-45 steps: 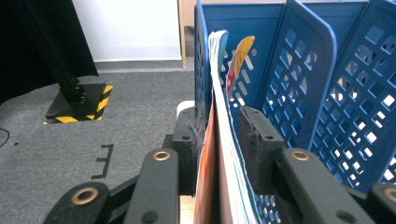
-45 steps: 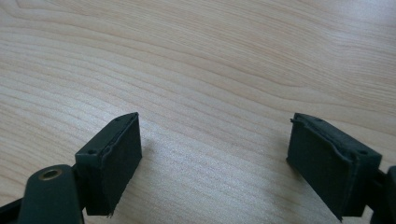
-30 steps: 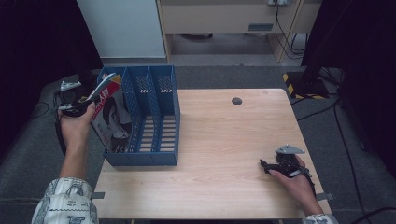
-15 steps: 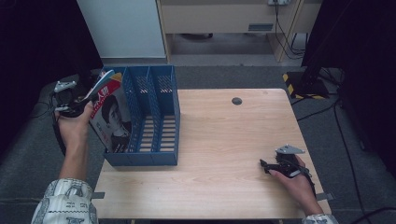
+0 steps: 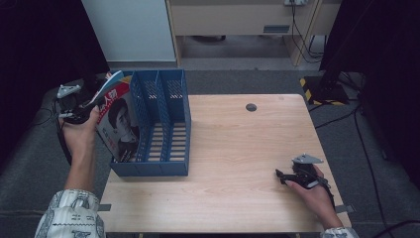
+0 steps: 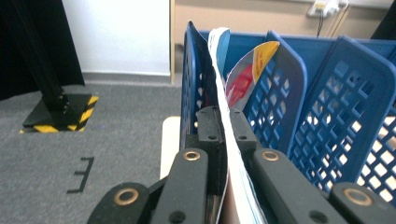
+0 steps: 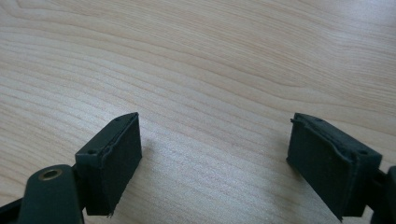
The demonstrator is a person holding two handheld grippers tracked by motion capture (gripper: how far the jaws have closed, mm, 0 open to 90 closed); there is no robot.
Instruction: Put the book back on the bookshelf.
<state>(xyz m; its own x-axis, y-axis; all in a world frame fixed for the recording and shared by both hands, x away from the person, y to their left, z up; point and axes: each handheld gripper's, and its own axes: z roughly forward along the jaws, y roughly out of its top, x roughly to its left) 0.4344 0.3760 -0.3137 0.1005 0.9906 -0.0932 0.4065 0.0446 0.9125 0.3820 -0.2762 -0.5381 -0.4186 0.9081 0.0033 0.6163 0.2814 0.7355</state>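
At the left of the high view we see the left gripper [image 5: 81, 110] clamped on a magazine [image 5: 119, 121] that leans in the leftmost slot of the blue file rack [image 5: 166, 124], its dividers close beside. Past a small dark disc [image 5: 251, 107] on the wooden table [image 5: 237, 148], at lower right, our right gripper [image 5: 283, 176] rests with jaws spread, empty.

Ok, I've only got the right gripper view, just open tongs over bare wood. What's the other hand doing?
Observer: The left tongs are shut on the top edge of a magazine.
Operator: Where's that magazine sitting?
Observer: Its lower end is in the leftmost compartment of a blue file rack, and in the high view it leans out to the left.
Operator: Anything in the other slots?
Observer: The other two compartments look empty.
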